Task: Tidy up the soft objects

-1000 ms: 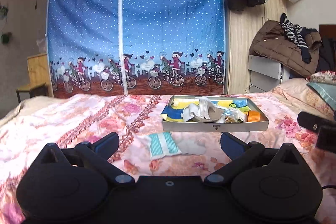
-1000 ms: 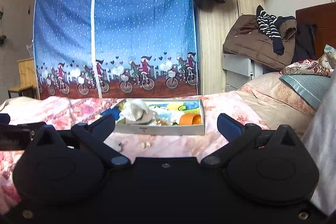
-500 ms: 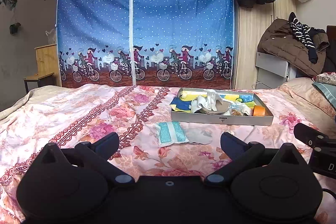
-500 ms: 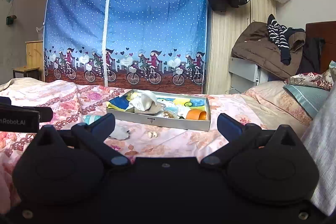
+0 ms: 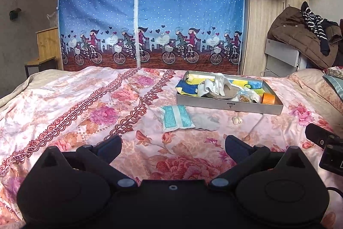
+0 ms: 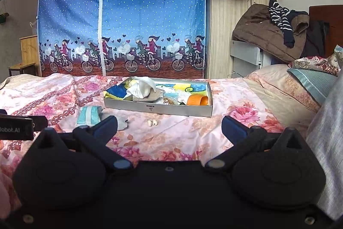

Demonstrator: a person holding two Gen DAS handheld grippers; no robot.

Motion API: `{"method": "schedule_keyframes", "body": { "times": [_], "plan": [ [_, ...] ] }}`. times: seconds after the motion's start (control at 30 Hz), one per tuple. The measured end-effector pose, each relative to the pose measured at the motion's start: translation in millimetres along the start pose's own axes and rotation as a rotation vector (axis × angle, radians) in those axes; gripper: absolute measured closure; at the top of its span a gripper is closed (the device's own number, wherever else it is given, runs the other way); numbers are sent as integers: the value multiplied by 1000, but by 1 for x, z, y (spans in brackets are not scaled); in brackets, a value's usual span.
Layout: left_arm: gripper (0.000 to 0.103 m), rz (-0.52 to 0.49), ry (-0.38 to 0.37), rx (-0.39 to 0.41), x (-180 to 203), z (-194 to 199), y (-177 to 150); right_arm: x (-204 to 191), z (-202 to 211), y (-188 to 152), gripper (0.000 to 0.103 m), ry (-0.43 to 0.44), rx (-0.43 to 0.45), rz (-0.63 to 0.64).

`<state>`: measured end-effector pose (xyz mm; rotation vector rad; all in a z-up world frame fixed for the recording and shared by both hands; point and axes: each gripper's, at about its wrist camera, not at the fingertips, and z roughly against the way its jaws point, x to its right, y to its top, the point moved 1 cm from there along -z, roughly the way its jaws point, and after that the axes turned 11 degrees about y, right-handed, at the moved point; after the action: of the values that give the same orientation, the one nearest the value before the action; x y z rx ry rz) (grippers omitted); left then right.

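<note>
Two sets of tongs are held low over a floral bedspread [image 5: 64,104], both with their jaws spread wide apart and nothing between them. The left tongs [image 5: 173,146] are seen in their own view with a teal-and-white soft packet [image 5: 176,118] lying on the bed ahead of them, slightly left of the midline and well apart from the fingertips. A grey cloth [image 5: 204,121] is touching the packet's right edge, and two small pale beads [image 5: 236,120] are found just beside that cloth, further right. Beyond these a shallow grey tray [image 5: 229,105] is set on the bed, holding a white cloth [image 5: 216,84] piled on a tan item, with an orange cup [image 5: 269,98] lying at its right end.

From the right tongs [image 6: 169,127] the packet [image 6: 89,115] is seen ahead and to the left, near the left fingertip [image 6: 106,126] — part of the grey cloth is hidden behind that finger. The beads [image 6: 152,122] lie ahead, a little left of the midline, and the tray [image 6: 158,108] stands beyond them. Several small items in the tray are overlapped and cannot be made out. At the far right a grey sleeve [image 6: 328,156] is cut off by the frame edge, as is each set of tongs in the other's view.
</note>
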<state>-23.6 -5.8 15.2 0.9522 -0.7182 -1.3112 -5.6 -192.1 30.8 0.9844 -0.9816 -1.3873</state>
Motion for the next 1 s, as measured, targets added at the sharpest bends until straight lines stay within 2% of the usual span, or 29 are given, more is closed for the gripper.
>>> {"method": "schedule_keyframes", "body": {
  "times": [0.37,0.7,1.0],
  "plan": [
    [1,19,34,-54,-1,-12,-2,-6,-2,-1,0,14,-29,-9],
    [1,10,37,-70,2,-17,-4,-8,-9,-3,0,24,-77,-26],
    [1,8,43,-80,2,-20,-6,-13,-11,-2,0,47,-85,6]
  ]
}}
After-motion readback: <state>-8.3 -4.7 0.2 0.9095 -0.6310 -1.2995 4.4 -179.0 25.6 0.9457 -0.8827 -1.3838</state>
